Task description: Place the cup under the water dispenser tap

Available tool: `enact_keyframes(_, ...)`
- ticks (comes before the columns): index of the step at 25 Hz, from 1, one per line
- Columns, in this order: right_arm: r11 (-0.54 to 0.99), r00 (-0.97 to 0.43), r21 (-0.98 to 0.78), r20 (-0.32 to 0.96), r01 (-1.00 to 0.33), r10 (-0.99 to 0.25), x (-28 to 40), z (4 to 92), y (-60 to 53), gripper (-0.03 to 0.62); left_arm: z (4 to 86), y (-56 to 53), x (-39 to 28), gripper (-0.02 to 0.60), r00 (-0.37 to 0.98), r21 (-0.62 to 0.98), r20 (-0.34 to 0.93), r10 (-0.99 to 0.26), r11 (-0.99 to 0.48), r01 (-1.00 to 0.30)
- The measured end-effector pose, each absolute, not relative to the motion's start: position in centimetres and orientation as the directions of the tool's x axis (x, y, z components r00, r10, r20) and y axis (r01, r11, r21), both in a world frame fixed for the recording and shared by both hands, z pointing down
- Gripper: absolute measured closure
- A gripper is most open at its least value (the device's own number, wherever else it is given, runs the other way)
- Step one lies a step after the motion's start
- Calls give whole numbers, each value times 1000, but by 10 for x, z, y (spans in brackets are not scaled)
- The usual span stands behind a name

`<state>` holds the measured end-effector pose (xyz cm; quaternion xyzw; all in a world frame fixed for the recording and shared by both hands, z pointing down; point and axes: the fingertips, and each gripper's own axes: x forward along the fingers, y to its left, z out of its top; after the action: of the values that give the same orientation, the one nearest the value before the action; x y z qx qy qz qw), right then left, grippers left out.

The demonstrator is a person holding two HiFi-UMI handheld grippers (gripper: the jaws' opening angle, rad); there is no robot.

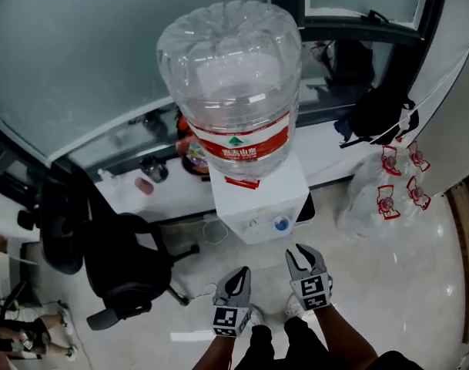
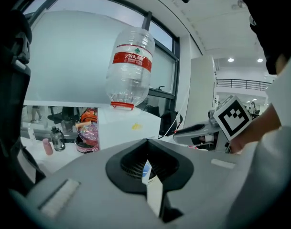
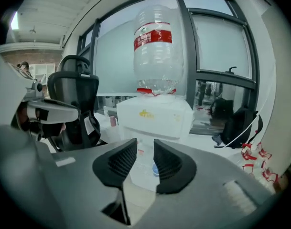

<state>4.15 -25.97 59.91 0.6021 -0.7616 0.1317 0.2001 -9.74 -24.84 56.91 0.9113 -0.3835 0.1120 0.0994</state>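
Note:
The white water dispenser [image 1: 257,195] stands ahead with a big clear bottle [image 1: 232,83] upside down on top; its blue tap [image 1: 282,223] and a pale tap [image 1: 253,223] face me. No cup shows in any view. My left gripper [image 1: 239,274] hangs low in front of the dispenser, its jaws together with nothing seen between them. My right gripper [image 1: 306,254] is beside it, slightly nearer the blue tap, jaws a narrow gap apart and empty. In the right gripper view the blue tap [image 3: 155,169] shows through that gap of the right gripper [image 3: 145,149]. The left gripper [image 2: 147,142] faces the dispenser [image 2: 128,125].
A black office chair [image 1: 118,268] stands on the floor to the left. The counter [image 1: 134,195] behind holds a pink bottle [image 1: 144,186] and a bowl [image 1: 194,159]. A black bag [image 1: 380,114] and clear sacks with red ties [image 1: 388,187] sit to the right.

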Motion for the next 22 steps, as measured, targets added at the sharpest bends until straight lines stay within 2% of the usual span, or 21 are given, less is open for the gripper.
enact_keyframes(7,224,-171,74,439,-972,-882,62,556,-236,591,530,-243,-94,564,689,87,246,-682,-693,-716)
enact_keyframes(17,265,-210,105,366,-959,-907,48,495,-230,592,483,-258,-130,563,626,43,213,-750,-633,-773)
enact_keyframes(22,269,-213,137,323,-953,-922,42,474,-233,592,478,-247,-127,563,644,40,225,-731,-654,-756)
